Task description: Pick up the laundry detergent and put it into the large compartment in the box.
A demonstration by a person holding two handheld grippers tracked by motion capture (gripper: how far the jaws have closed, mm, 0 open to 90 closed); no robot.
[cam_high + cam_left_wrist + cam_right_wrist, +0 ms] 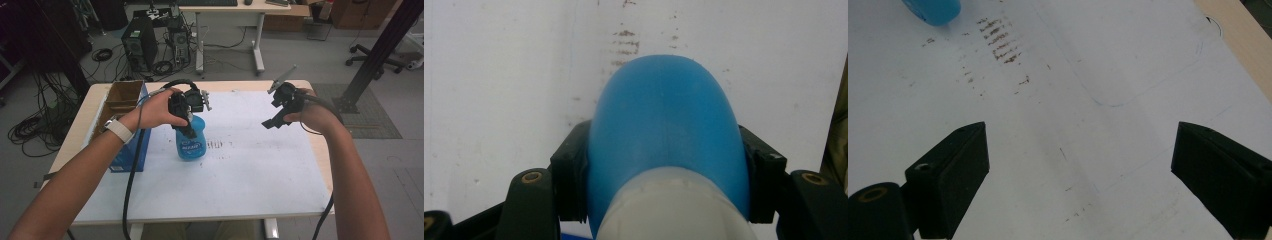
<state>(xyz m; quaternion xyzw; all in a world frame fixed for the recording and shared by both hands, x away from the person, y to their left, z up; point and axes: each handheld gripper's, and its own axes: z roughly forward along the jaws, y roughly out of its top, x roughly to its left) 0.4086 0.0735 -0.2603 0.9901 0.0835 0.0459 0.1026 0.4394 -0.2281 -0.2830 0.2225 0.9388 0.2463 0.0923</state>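
The blue bottle (191, 142) stands upright on the white table (260, 170), just right of a blue cardboard box (131, 145). The left gripper (186, 125) comes down from above and clamps its upper body, jaws pressed against both sides. The right gripper (272, 121) hangs well apart to the right, jaws spread and empty. The grasp looks done; lifting or moving the bottle remains.

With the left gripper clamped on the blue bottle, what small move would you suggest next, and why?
Probably lift the blue bottle slightly off the white sheet. The left gripper is shut on its upper body, while the right gripper hangs open over bare sheet, so nothing blocks the lift.
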